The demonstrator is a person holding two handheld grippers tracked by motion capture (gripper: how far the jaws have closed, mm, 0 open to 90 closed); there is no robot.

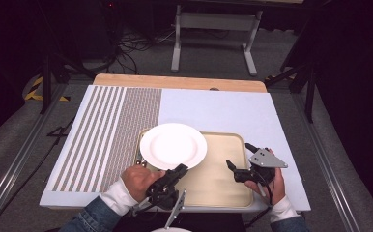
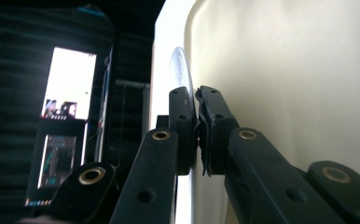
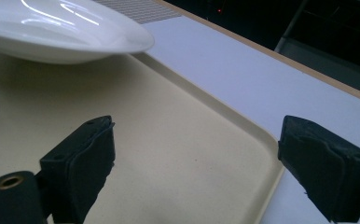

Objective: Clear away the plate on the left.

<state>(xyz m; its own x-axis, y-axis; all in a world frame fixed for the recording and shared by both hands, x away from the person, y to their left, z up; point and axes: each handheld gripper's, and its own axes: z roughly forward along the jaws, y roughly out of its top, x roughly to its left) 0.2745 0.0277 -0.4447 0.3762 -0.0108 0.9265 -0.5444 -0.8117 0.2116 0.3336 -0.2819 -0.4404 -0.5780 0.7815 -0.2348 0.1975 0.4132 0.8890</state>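
A white plate [image 1: 173, 145] hangs over the left part of a beige tray [image 1: 223, 181], tilted and lifted off it. My left gripper [image 1: 179, 169] is shut on the plate's near rim. In the left gripper view the plate [image 2: 180, 65] appears edge-on, pinched between the jaws of the left gripper [image 2: 197, 95], with the tray [image 2: 285, 70] behind. My right gripper [image 1: 238, 154] stands open over the tray's right side with nothing in it. The right gripper view has the plate [image 3: 61, 28] raised above the tray [image 3: 169, 140], well ahead of the right gripper [image 3: 194, 130].
The tray lies on a white mat [image 1: 223, 111] with a striped panel [image 1: 112, 130] to the left. A wooden edge [image 1: 175, 79] runs along the far side. A metal stand [image 1: 213, 34] is on the floor beyond. A lit screen [image 2: 66, 116] glows off the table.
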